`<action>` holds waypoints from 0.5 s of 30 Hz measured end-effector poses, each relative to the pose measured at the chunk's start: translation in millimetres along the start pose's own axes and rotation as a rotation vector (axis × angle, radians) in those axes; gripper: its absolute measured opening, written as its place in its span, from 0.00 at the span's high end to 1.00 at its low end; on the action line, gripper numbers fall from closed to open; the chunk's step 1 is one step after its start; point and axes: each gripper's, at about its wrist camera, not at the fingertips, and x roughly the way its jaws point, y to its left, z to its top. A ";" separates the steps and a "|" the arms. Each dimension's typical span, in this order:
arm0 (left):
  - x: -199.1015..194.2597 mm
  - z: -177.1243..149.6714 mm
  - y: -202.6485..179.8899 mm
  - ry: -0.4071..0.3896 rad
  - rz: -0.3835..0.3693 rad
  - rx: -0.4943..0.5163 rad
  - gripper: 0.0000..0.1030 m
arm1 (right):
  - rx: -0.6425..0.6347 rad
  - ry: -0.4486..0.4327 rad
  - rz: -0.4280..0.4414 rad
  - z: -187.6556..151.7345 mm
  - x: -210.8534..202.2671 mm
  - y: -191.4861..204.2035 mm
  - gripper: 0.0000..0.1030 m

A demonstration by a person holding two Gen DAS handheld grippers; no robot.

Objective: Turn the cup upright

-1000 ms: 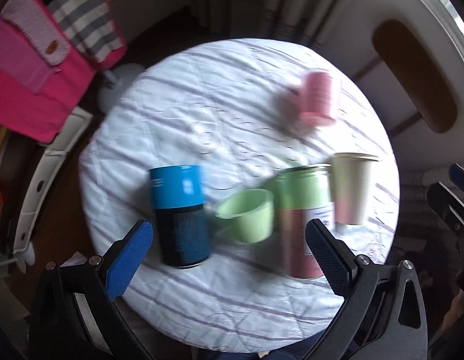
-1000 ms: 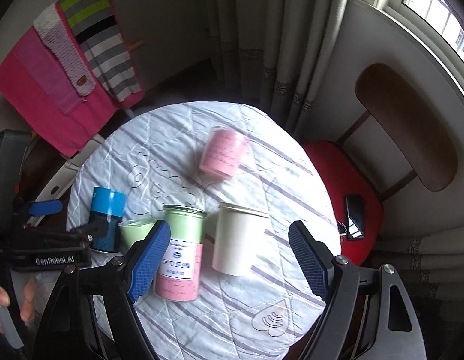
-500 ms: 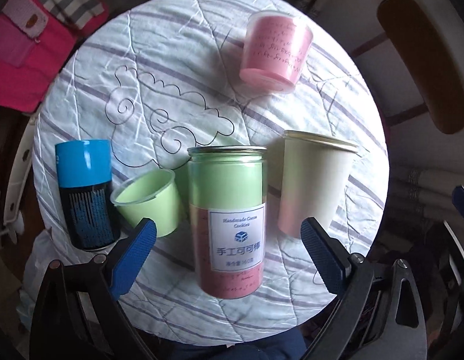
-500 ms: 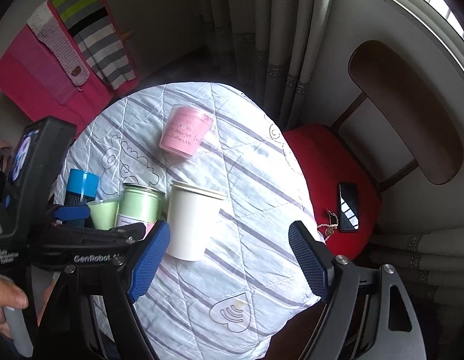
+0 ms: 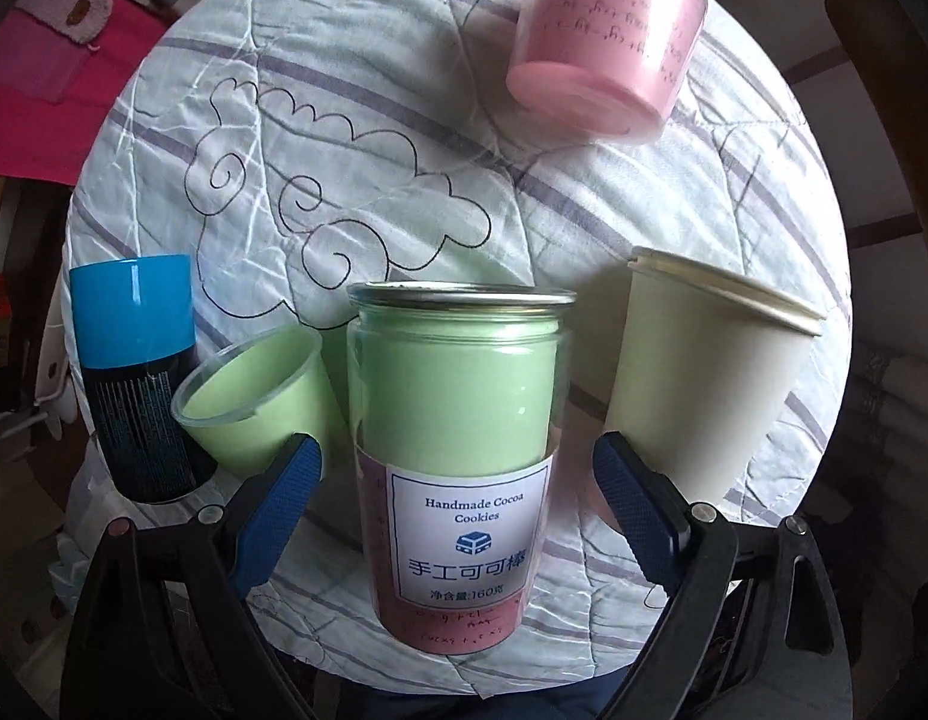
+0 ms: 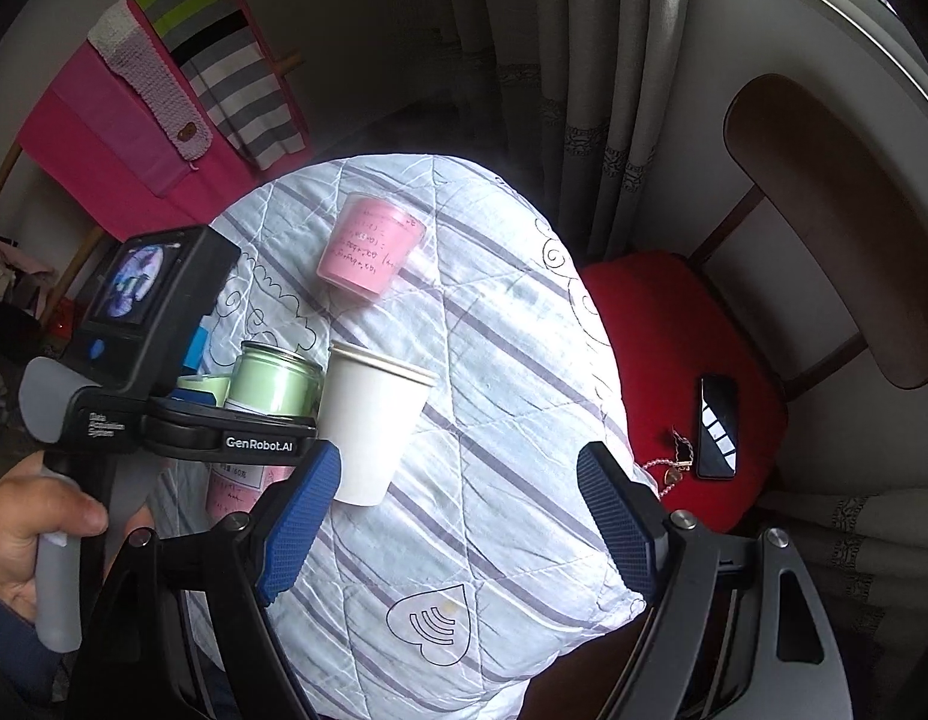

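Note:
A pink cup stands upside down at the far side of the round table; it also shows in the right wrist view. My left gripper is open, its blue fingers on either side of a tall green cookie jar without touching it. My right gripper is open and empty above the table's near right part, beside a white paper cup. The left gripper body shows in the right wrist view, held by a hand.
A small green cup, a blue and black can and the white paper cup stand near the jar. The table carries a wrinkled striped cloth. A red-seated chair with a phone stands to the right.
My left gripper has moved forward and down, so the cookie jar now sits between its fingers. My right gripper has swung right, away from the jar. Both stay open.

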 end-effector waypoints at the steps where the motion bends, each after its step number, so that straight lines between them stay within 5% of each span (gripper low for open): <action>1: 4.6 -0.5 -0.7 0.007 0.009 0.004 0.10 | 0.004 -0.002 0.002 -0.6 0.4 -2.5 0.20; 6: 25.8 -6.9 -2.7 0.038 0.011 0.013 0.11 | 0.024 -0.003 0.010 -2.1 3.0 -10.4 0.20; 12: 37.4 1.2 3.2 0.026 0.026 0.019 0.31 | 0.014 0.009 0.025 -5.0 11.3 -5.1 0.20; 15: 39.4 -1.7 9.4 0.012 0.004 0.021 0.31 | 0.015 0.017 0.026 -6.7 16.1 -3.1 0.20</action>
